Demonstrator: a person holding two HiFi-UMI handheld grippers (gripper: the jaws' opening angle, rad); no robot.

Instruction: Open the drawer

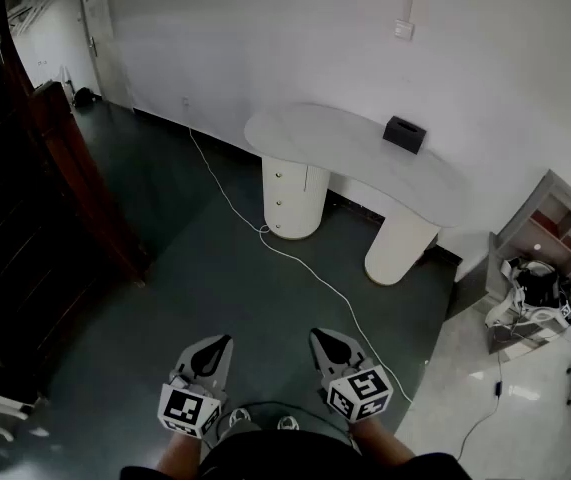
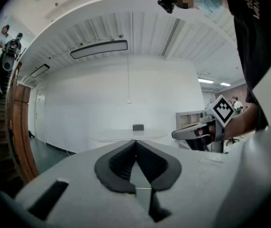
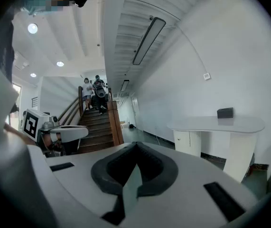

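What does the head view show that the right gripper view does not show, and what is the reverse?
Only the head view: the white cable that lies across the dark floor, and the marker cube on the right gripper.
Only the right gripper view: people high on a staircase, and the long ceiling lamp.
Both: the white table, the black box on it, the drawer pedestal under it, and the left gripper.

drawer knobs [image 1: 279, 203] tiny, indistinct, shelf [image 1: 557, 226] cut off at right edge
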